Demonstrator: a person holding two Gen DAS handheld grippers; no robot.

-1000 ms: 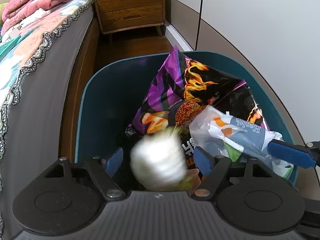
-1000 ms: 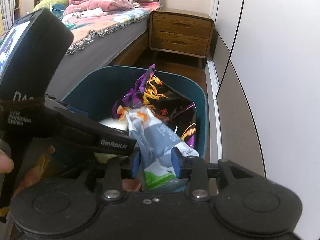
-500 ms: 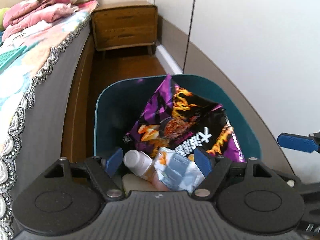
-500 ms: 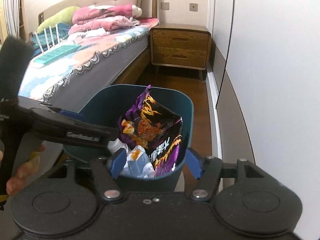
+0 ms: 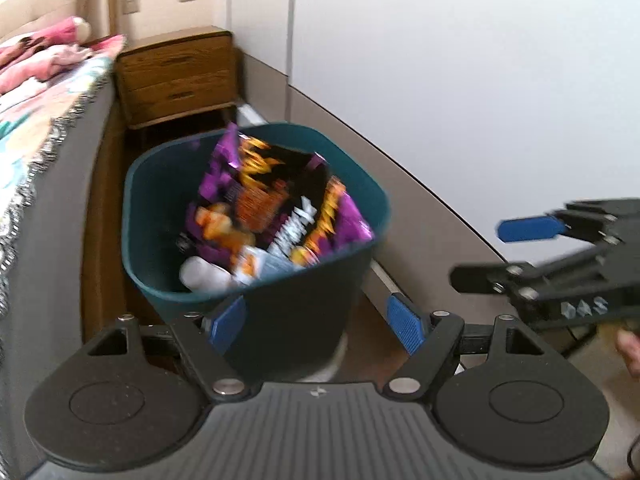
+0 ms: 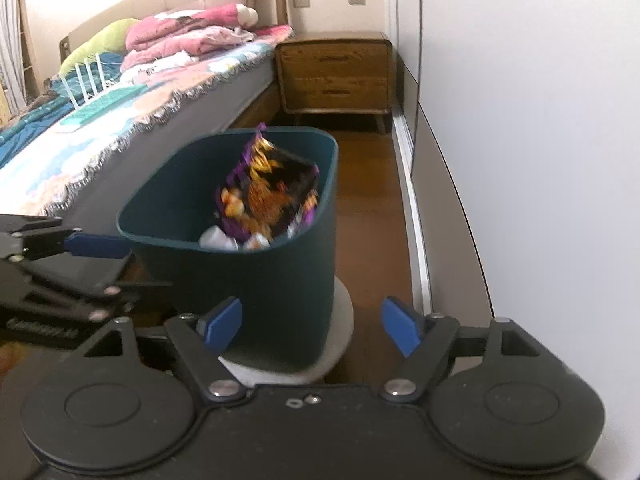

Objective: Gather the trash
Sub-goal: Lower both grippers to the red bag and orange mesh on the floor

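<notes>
Bedroom floor of dark wood, seen from two gripper-mounted cameras. At the upper left of the right wrist view, a bed (image 6: 132,120) with a patterned spread and piled pink bedding (image 6: 188,36) runs toward a wooden nightstand (image 6: 336,72) at top centre; a pale wall fills the right side. At the centre of both views stands a teal trash bin (image 6: 280,280) on a pale round base (image 6: 340,332), in the gap between bed and wall. Inside it, a purple and black snack bag (image 6: 272,188) stands upright above the rim, with a white bottle (image 5: 200,274) and a smaller wrapper (image 5: 260,264) low beside it, so the trash appears collected. Left gripper (image 5: 316,320), at the lower middle of its view, has its blue pads spread wide with nothing between them. Right gripper (image 6: 312,322) is likewise spread and empty. Both hang short of the bin, apart from it, probably because their loads are dropped
</notes>
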